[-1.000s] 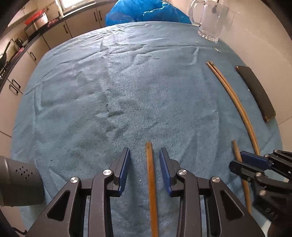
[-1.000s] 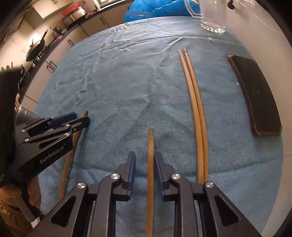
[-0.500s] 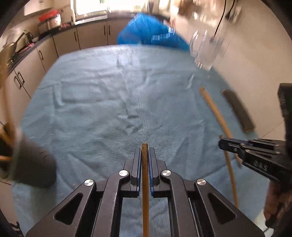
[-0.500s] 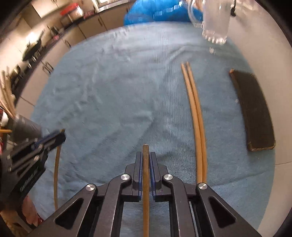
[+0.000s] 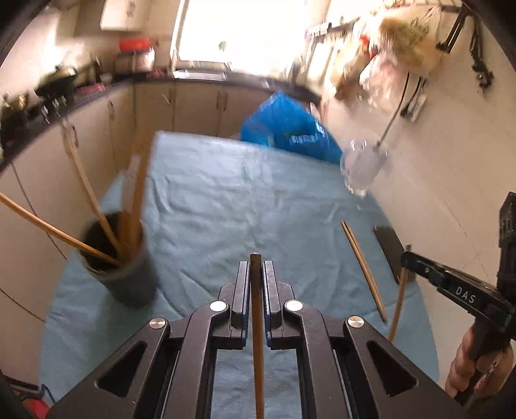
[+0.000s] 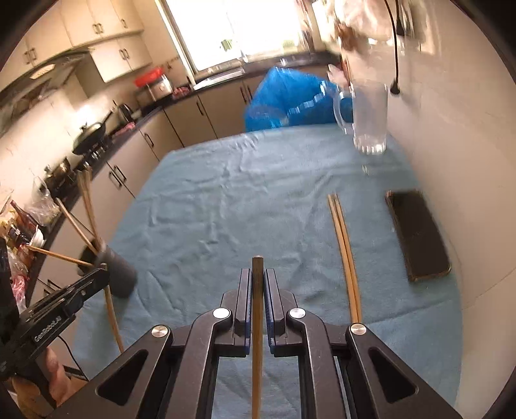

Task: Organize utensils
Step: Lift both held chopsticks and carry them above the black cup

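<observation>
Chopsticks are pinched, one in the left hand-held gripper [image 5: 256, 267], one in the right hand-held gripper [image 6: 257, 283], both lifted above the counter [image 6: 225, 206]. Tip each upright, then lower it into the dark cup [image 5: 119, 274] without knocking those already inside.

Home kitchen, beige cabinets [image 6: 190, 119], wok on stove [image 6: 92, 132], window [image 6: 238, 29]

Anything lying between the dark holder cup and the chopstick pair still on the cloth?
Only bare blue cloth between cup and pair, per right wrist view.
</observation>
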A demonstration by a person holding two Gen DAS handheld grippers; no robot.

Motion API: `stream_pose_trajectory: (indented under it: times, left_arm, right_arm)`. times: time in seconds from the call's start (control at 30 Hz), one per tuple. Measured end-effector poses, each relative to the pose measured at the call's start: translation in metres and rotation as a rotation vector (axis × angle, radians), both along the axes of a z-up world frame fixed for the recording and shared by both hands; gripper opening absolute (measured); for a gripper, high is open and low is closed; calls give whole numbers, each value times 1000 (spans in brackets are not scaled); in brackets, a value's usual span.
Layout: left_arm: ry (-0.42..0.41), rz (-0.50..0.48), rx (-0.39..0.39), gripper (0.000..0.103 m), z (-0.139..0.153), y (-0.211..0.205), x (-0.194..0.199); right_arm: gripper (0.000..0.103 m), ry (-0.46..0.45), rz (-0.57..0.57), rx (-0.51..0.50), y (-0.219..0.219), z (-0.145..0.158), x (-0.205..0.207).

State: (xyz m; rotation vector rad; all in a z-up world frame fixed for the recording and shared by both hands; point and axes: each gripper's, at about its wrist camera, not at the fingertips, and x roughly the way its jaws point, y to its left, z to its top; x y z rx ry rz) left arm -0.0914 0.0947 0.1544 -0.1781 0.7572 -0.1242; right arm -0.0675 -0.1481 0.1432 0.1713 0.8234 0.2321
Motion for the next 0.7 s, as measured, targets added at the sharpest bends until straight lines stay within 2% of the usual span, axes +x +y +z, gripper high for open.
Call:
stream_pose_trajectory:
  times: [0.13, 0.33, 0.7]
  left_arm:
    - [-81, 14, -50, 7, 24, 22, -19]
    - [-213, 36, -115, 7, 50, 48, -47]
    - [-338, 102, -76, 7, 106, 91, -75]
  right_arm:
    - [8, -143, 32, 5, 19, 23, -16]
    - [8, -232, 96, 35, 49, 44, -18]
    - [8, -345, 207, 98, 105, 89, -11]
